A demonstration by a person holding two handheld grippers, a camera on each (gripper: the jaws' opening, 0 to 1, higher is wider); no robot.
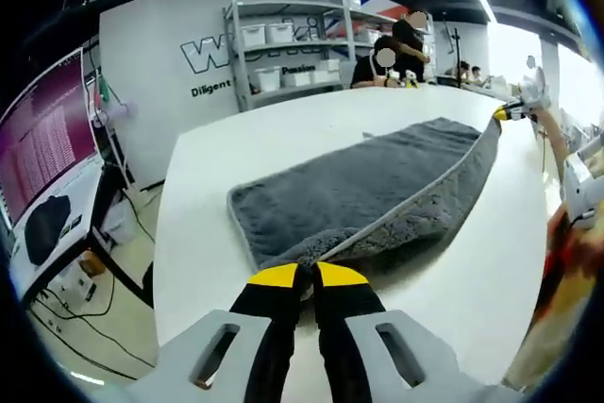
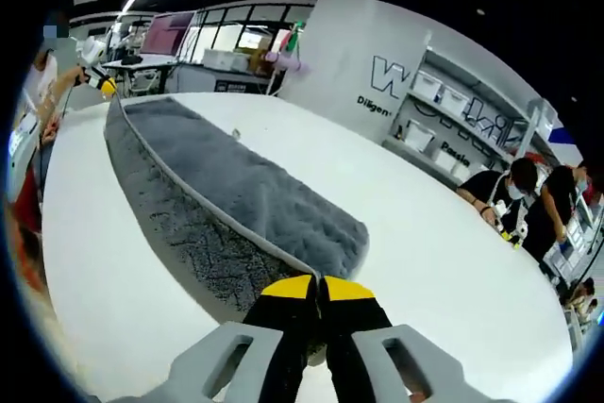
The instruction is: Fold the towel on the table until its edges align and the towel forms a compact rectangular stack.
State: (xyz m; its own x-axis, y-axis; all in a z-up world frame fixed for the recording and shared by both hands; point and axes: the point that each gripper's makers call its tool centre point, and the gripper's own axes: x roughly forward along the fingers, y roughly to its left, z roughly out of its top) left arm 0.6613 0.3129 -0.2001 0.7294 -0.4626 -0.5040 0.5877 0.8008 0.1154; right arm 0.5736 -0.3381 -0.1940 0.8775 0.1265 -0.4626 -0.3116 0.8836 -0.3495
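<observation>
Left gripper [image 1: 307,276] is pinching the grey towel's [image 1: 359,181] near corner, lifting its edge off the white table [image 1: 198,233]; right gripper [image 1: 510,112] is gripping the far corner.

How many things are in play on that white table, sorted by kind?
Grey towel: 1
White table: 1
Yellow-tipped grippers: 2, the left gripper and the right gripper, each shut on a corner of the towel's lifted edge
Total: 4
</observation>
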